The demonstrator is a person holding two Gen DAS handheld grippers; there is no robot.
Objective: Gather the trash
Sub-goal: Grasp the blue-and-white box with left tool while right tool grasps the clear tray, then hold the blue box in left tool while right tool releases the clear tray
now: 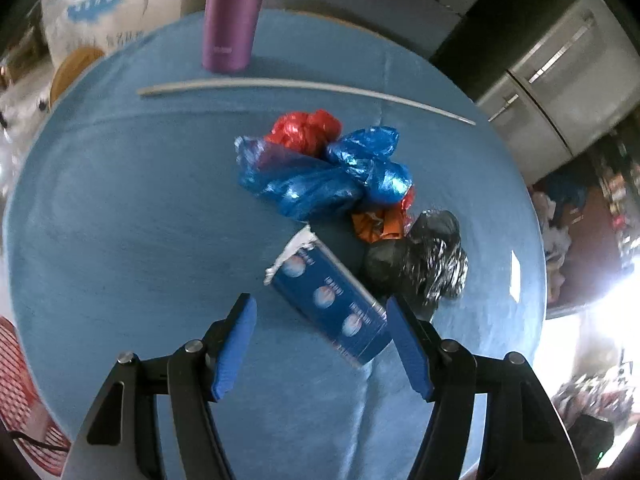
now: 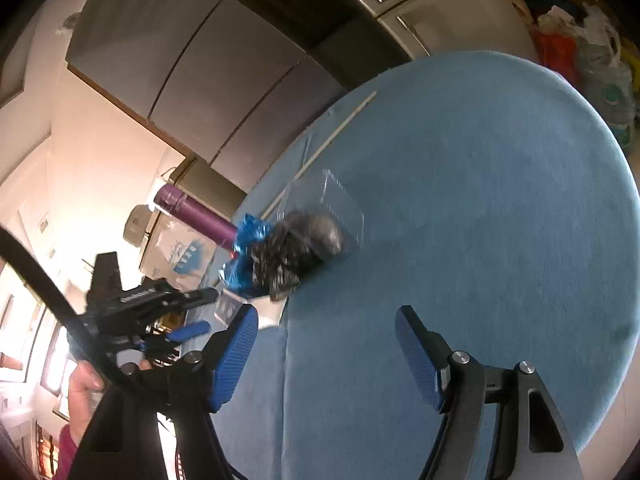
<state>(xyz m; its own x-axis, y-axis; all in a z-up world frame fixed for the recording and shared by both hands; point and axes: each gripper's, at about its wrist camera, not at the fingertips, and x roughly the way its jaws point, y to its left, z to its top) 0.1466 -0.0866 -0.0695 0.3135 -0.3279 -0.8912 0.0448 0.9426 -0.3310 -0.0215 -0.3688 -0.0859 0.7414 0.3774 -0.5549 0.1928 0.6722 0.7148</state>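
Observation:
A heap of trash lies on the round blue table (image 1: 120, 220): crumpled blue plastic bags (image 1: 320, 176), a red bag (image 1: 306, 130), an orange scrap (image 1: 378, 224), a black bag (image 1: 424, 258) and a torn blue carton (image 1: 334, 300). My left gripper (image 1: 320, 312) is open just above the carton's near end, touching nothing. My right gripper (image 2: 326, 320) is open and empty over bare table, with the black bag (image 2: 296, 248) and blue bags (image 2: 248, 236) ahead to its left. The left gripper (image 2: 192, 312) also shows in the right wrist view.
A purple bottle (image 1: 232, 12) stands at the table's far edge, behind a long thin grey stick (image 1: 304, 88). A clear plastic box (image 2: 340, 204) lies behind the black bag. Steel cabinets (image 1: 560, 80) stand beyond the table. A red woven object (image 1: 20, 392) is at lower left.

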